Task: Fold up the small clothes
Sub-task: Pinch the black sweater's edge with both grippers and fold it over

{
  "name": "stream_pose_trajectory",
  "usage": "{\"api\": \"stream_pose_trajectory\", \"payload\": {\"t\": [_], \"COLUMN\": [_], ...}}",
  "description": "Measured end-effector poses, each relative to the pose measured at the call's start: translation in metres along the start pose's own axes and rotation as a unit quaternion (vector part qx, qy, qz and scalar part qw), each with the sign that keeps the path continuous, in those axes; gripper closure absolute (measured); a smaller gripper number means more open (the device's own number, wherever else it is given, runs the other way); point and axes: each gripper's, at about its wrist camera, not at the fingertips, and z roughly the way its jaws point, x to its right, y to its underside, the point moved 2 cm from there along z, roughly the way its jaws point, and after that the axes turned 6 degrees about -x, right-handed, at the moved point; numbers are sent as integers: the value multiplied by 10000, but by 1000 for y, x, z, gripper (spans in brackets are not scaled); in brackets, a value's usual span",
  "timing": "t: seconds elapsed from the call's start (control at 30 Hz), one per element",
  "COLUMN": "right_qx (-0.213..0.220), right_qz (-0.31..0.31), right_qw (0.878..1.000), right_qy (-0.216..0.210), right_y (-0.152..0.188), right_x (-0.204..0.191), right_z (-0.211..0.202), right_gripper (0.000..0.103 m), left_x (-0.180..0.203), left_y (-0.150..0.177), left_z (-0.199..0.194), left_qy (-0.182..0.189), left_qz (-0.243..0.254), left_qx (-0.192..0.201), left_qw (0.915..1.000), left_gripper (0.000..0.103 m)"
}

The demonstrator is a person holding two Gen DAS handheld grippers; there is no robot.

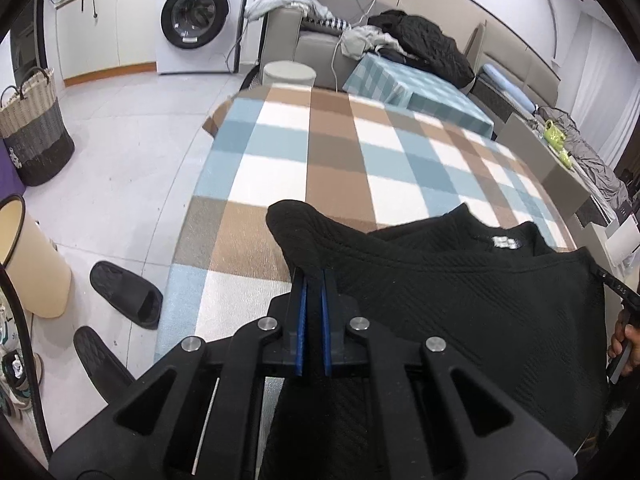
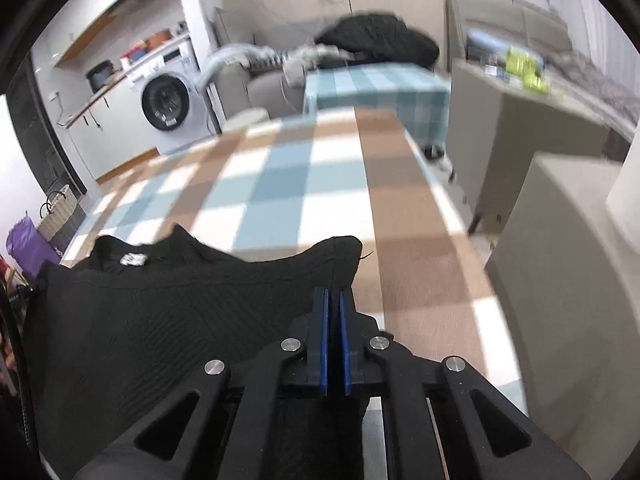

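item: black ribbed garment (image 1: 460, 288), small, with a white label (image 1: 505, 242) at the neckline; position: spread over the near end of a table covered with a checked cloth (image 1: 320, 152) in blue, brown and white, its body draped toward the camera and off the near edge. left gripper (image 1: 314, 276): blue-padded jaws drawn together and clamped on the garment's left corner, a rounded flap of fabric standing up just past the tips. right gripper (image 2: 335, 296): jaws likewise pinched together on the garment's opposite corner, the cloth peaking above the tips; a loose thread shows at that corner. the fabric stretches between the two holds, the neckline lying between them on the table. a hand (image 1: 624, 340) appears at the right edge of the left wrist view, gripping a black handle. surroundings, left wrist view: front-loading washing machine (image 1: 200, 16) against the far wall, woven laundry basket (image 1: 34, 128) on the tiled floor, two black slippers (image 1: 124, 296) beside the table, a cream bin (image 1: 32, 256) at the left edge, a grey sofa with a dark quilted jacket (image 1: 424, 40) piled on it, a second table under a teal checked cloth (image 1: 420, 92). right wrist view: blurred, showing the same washing machine, teal cloth and jacket beyond the table.
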Motion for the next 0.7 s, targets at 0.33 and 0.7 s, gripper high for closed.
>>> {"api": "stream_pose_trajectory", "payload": {"t": [0.33,0.7], "right_qx": [1033,336], "right_qz": [173,611], "right_qw": [9945,9969], "right_qy": [58,359], "right_y": [-25,-40], "right_x": [-3,-1], "right_z": [-57,0], "right_gripper": [99,89], "left_x": [10,3], "left_y": [-21,-36], "left_z": [-42,-8], "left_qy": [9,-306], "left_qz": [48,-183], "left_qx": [718,296], "left_qw": [9974,9989], "left_gripper": [101,82]}}
